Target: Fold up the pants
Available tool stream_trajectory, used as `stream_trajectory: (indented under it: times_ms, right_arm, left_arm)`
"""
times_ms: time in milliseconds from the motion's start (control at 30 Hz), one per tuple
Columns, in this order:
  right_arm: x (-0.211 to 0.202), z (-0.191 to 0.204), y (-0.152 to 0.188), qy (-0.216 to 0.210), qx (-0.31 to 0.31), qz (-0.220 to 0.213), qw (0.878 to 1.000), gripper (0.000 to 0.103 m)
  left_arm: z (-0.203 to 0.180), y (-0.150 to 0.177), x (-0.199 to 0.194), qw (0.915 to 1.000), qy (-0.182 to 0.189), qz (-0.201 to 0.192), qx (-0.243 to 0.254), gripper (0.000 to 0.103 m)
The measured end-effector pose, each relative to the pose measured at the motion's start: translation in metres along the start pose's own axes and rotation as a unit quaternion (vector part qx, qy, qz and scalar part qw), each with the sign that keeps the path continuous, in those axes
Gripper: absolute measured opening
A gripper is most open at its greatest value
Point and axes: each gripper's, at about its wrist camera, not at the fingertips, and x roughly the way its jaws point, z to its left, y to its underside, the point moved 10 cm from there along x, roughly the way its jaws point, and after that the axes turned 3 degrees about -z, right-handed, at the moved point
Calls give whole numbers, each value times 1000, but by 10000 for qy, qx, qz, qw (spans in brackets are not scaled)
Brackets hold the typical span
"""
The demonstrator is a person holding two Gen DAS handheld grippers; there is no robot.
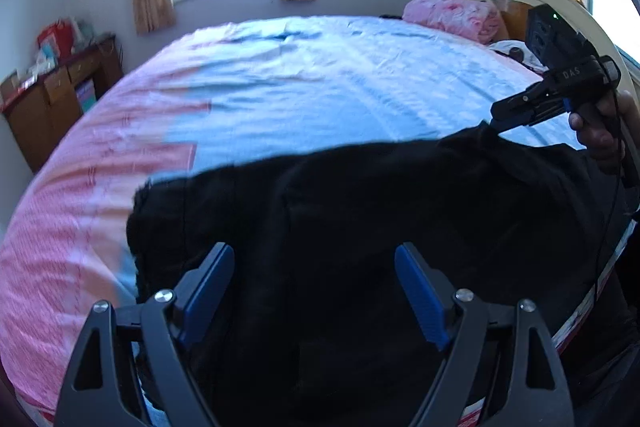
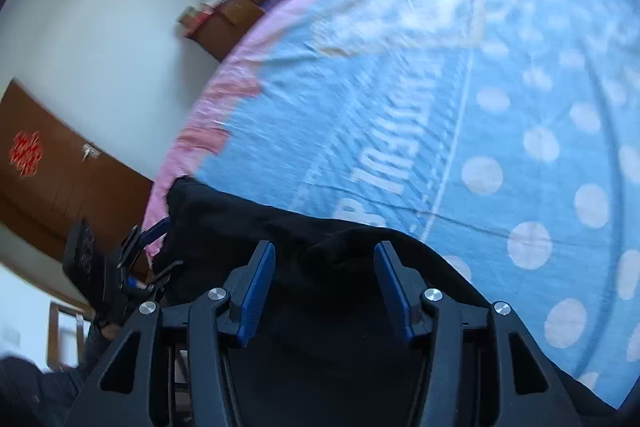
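The bed point(image 1: 320, 75) fills most of both views, covered with a blue sheet that has white dots and a pink border. A wooden cabinet point(image 1: 52, 99) stands against the wall on the far left side, and a rolled pink blanket point(image 1: 452, 15) lies near the headboard under the window.

The black pants point(image 1: 340, 227) lie on the near part of the bed, close to the person. Their long axis seems to run across the view, from left to right, and the far edge makes a slanted line over the blue sheet. One corner on the right side is lifted off the bed.

The right gripper point(image 1: 496, 125) appears in the left wrist view at that lifted corner, and its tips seem pinched on the fabric. In its own view, however, the right gripper point(image 2: 324, 279) shows blue pads standing apart with cloth bunched between them, so a firm hold cannot be confirmed.

The left gripper point(image 1: 314, 287) hovers over the left part of the pants with its fingers spread wide, holding nothing. In the right wrist view the left gripper point(image 2: 160, 227) appears at the left edge of the cloth.

The pants lie directly under and ahead of both grippers, and each hand is nearer to its own end. The next move is probably to take the left edge and carry it over.
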Motion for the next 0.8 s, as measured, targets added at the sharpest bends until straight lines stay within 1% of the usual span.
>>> stream_trajectory:
  times_ms: [33,100,133,200,233,267,300,367,433,533,567,700,733,767,800]
  right_arm:
    - [6,0,-2,-106,86,96,9999,52]
    - [14,-2,-1,-163,244,254,9992,45]
    - [20,-5,0,-145,342,344,9987,41]
    - [24,-5,0,-184,404,379,9983,28]
    - [26,-5,-1,-190,395,353,9984,20]
    - [27,-6,-3,-188,407,308,9985,14]
    - [26,-5,-7,-175,417,194,9988,11]
    - [23,-7,-15,-90,394,-4,9992,8]
    - [25,-12,-19,-28,455,-56,9989,8]
    - [41,-24,-17,209,441,41,9988,8]
    - [43,-27,-15,212,448,55,9988,8]
    - [41,-31,-13,-25,530,57,9986,9]
    - [36,-33,-12,-39,582,53,9983,15]
    - [31,-34,-11,-9,617,22,9981,32]
    - [21,-36,-11,87,604,-57,9981,41]
  left_arm:
    - [0,2,3,10000,-2,36,-38,85]
    - [2,6,5,9999,-9,73,-83,85]
    - [2,7,5,10000,-3,64,-68,86]
    - [1,6,7,10000,6,62,-36,88]
    - [1,6,8,10000,4,62,-27,90]
    - [1,7,10,10000,3,68,-19,92]
    - [2,8,11,10000,-2,83,-5,92]
    - [1,9,13,10000,-22,77,47,96]
    - [0,9,15,9999,-32,67,119,98]
    - [-3,10,17,9998,-64,38,207,101]
    - [-4,10,18,9996,-104,40,242,101]
    - [-6,8,13,9996,-129,58,255,101]
    - [-7,6,9,9997,-120,27,221,101]
    - [-8,4,5,9998,-85,-22,189,101]
    - [-12,1,-1,9998,-29,-112,165,101]
